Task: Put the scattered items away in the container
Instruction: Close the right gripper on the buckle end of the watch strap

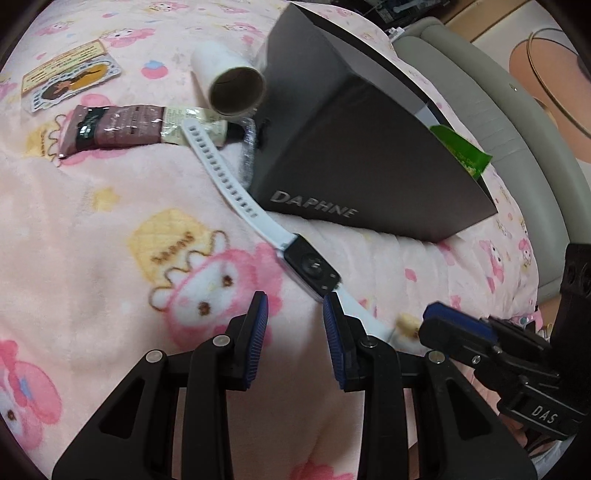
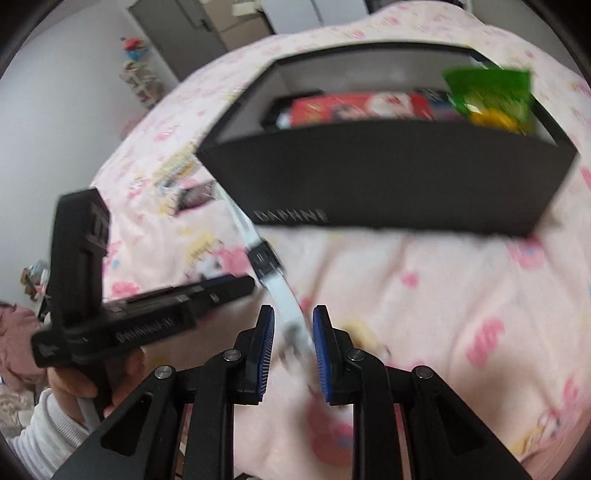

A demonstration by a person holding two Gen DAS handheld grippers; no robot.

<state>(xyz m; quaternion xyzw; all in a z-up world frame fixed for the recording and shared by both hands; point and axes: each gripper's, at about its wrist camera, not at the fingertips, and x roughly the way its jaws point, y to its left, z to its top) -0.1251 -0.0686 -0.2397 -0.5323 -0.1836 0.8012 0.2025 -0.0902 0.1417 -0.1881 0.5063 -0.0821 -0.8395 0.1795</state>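
A watch with a black face and a white strap lies on the pink blanket, in front of the dark DAPHNE box. My left gripper is open just short of the watch face, with nothing between its fingers. My right gripper is open, and the buckle end of the watch strap lies between its pads. The box holds a red packet and a green packet. A cardboard roll, a brown tube and a printed card lie left of the box.
A grey padded bed edge runs behind the box. A person's hand holds the left gripper close on my right gripper's left. Beyond the bed are a door and a shelf with toys.
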